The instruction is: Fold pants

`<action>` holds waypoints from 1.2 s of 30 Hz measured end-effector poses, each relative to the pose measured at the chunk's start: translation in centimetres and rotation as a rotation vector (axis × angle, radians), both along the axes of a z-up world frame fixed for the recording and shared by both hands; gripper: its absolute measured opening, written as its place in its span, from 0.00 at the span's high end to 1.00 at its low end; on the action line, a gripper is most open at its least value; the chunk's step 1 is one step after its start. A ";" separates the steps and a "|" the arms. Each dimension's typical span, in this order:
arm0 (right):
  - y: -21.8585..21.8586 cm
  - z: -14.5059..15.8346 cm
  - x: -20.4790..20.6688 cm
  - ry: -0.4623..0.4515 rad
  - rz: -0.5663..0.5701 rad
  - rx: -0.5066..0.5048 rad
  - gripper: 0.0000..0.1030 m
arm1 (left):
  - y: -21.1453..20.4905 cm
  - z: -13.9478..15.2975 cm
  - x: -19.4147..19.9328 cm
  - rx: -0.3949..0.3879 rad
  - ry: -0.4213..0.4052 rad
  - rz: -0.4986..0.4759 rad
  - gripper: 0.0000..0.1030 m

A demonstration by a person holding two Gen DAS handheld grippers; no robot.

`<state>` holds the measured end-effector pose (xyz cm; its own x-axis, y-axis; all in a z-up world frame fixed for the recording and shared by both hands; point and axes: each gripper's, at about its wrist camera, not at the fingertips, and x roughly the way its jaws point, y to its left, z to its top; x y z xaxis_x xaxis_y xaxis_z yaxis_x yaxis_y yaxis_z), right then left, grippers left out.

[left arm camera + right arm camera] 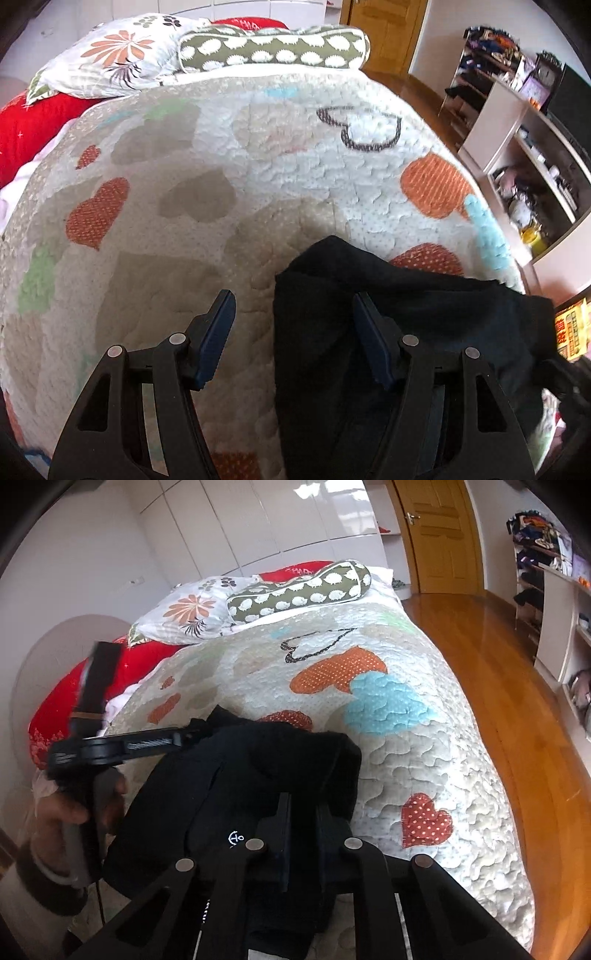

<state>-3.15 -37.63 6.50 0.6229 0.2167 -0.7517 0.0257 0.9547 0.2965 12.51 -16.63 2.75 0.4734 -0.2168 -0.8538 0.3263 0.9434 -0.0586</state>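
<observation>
Black pants (424, 325) lie bunched on a quilted bedspread (258, 166) with heart patches. In the left wrist view my left gripper (293, 317) is open. Its right finger hangs over the pants' left edge and its left finger over bare quilt. In the right wrist view the pants (258, 768) form a dark heap with a small white logo. My right gripper (304, 816) has its jaws nearly together, pinching black fabric at the heap's near side. A person's hand (70, 812) holds the left gripper (195, 733) at the heap's far left edge.
A floral pillow (188, 609) and a green bolster (303, 590) lie at the head of the bed beside a red blanket (62, 701). Wooden floor (517, 701) runs along the bed's right side, with a door (439, 535) and cluttered shelves (524, 173) beyond.
</observation>
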 end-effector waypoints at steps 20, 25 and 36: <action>1.5 0.3 -0.6 0.017 -0.041 -0.148 0.90 | 1.2 2.6 -2.6 -0.090 -0.050 -0.001 0.36; 1.3 1.8 -1.9 -0.012 -0.066 -0.153 0.89 | 1.1 4.5 -5.5 -0.117 -0.085 -0.048 0.36; 1.8 2.8 -3.6 -0.015 -0.086 -0.153 0.86 | 0.1 5.1 -11.0 -0.046 -0.189 -0.076 0.36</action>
<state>-6.77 -35.88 9.26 0.6456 0.0453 -0.7623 0.1064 0.9832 0.1485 1.53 -16.54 7.83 0.6052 -0.2946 -0.7395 0.4054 0.9136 -0.0321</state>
